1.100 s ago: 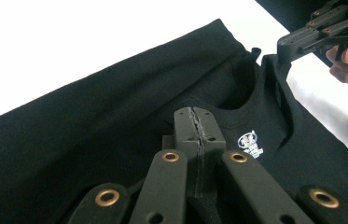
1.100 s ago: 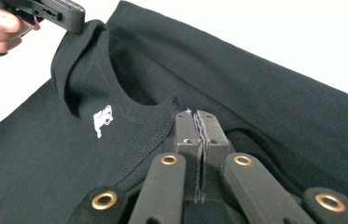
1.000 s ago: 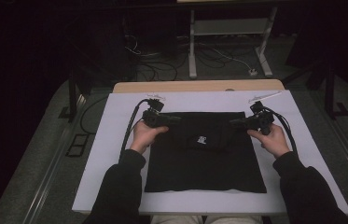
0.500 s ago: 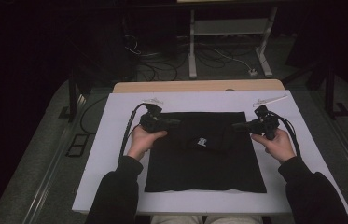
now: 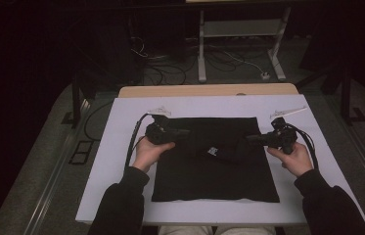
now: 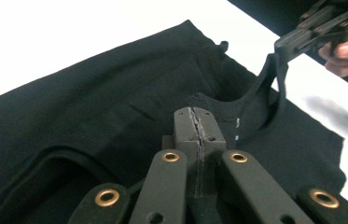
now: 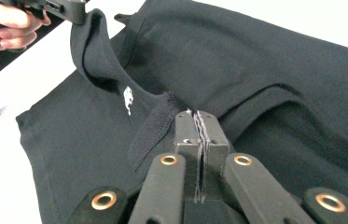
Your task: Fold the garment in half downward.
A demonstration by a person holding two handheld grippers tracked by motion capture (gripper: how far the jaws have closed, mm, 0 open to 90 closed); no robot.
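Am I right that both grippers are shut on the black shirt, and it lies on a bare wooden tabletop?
Not quite. Both grippers, left and right, are shut on the black shirt, but the high view shows it lying on a white sheet covering the table.

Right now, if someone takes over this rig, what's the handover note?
Left gripper: jaws shut on the black fabric garment, pinching its upper edge left of the collar.
Right gripper: jaws shut on the same edge, right side, fabric lifted into a ridge.
Garment lies on the white table sheet, lower part flat, white label near the middle.
Done: both upper corners gripped and raised.
Left: probably fold the top edge toward you and release.
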